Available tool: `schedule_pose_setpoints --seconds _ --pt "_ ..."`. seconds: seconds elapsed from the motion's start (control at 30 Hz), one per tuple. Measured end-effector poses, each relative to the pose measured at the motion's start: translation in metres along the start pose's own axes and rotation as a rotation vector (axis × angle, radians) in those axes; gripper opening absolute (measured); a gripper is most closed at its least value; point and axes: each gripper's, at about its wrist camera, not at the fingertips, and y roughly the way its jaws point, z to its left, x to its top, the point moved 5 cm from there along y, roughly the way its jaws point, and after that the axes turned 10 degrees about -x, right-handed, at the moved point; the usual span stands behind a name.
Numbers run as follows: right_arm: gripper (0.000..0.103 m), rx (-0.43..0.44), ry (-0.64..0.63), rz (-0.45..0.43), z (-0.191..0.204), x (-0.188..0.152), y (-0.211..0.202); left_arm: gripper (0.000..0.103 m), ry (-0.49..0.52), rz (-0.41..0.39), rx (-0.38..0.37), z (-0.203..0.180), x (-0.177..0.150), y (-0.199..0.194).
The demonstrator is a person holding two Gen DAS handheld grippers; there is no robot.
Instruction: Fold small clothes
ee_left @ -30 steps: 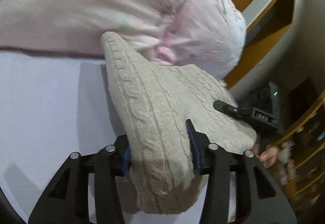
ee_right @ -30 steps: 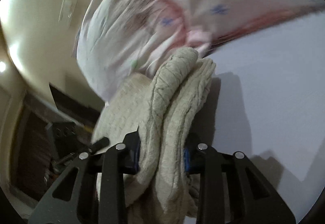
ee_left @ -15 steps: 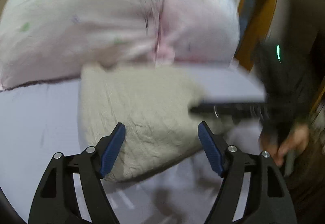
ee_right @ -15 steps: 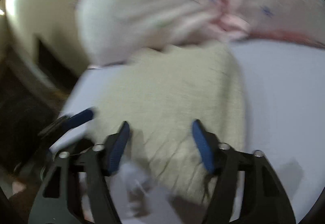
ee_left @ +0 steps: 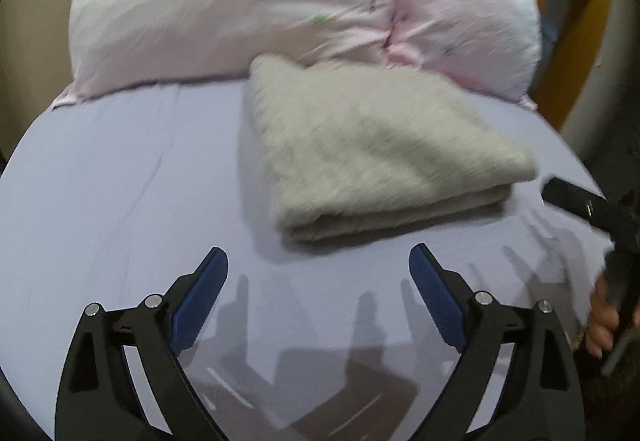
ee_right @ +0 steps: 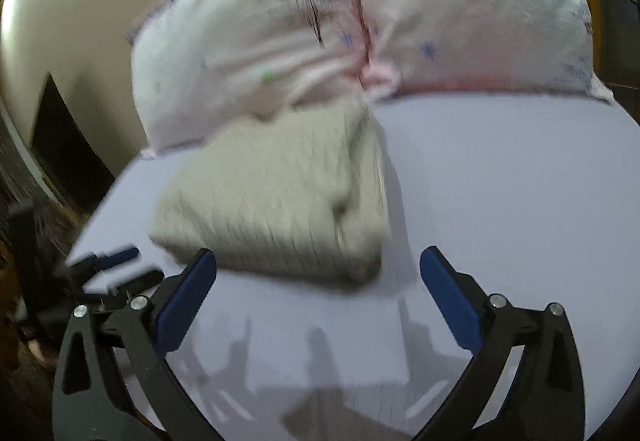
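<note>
A beige cable-knit garment [ee_left: 372,149] lies folded in a flat stack on the lavender bed sheet [ee_left: 120,181], its far edge against the pillows. It also shows in the right wrist view [ee_right: 276,197]. My left gripper [ee_left: 318,261] is open and empty, held just short of the stack's near edge. My right gripper [ee_right: 318,261] is open and empty, close to the stack's near right corner. The right gripper's black body [ee_left: 588,205] shows at the right edge of the left wrist view. The left gripper's blue pad [ee_right: 116,255] shows at the left of the right wrist view.
Two pale pink pillows [ee_left: 248,1] with small printed stars lie along the head of the bed, also in the right wrist view [ee_right: 460,13]. A wooden headboard or shelf [ee_left: 576,41] stands beyond the bed's right edge. The bed's corner edge [ee_right: 104,209] drops off at the left.
Both grippers were shut on the bunched beige garment a second ago. They let go and pulled back. The garment now rests flat and folded on the sheet.
</note>
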Motion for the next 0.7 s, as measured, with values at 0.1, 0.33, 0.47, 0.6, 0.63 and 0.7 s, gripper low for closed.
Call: schedule_pose_setpoints --seconds 0.1,0.33,0.47,0.6,0.63,0.7 --pt "0.101 -0.06 -0.038 0.061 0.017 -0.013 0.021 0.096 -0.002 0.039 0.046 0.005 -0.001 0.014" --pt "0.101 -0.172 -0.105 0.115 0.036 -0.018 0.049 0.102 -0.002 0.085 0.145 0.014 -0.003 0.027" --pt "0.101 -0.253 -0.184 0.125 0.048 -0.022 0.055 0.102 -0.002 0.084 0.146 0.013 -0.002 0.027" --pt "0.101 -0.251 -0.175 0.123 0.048 -0.024 0.053 0.102 -0.002 0.084 0.146 0.013 -0.002 0.027" --pt "0.101 -0.253 -0.175 0.122 0.048 -0.024 0.052 0.102 -0.002 0.085 0.146 0.013 -0.002 0.027" --pt "0.101 -0.254 -0.174 0.121 0.048 -0.024 0.052 0.102 -0.002 0.084 0.146 0.013 -0.002 0.027"
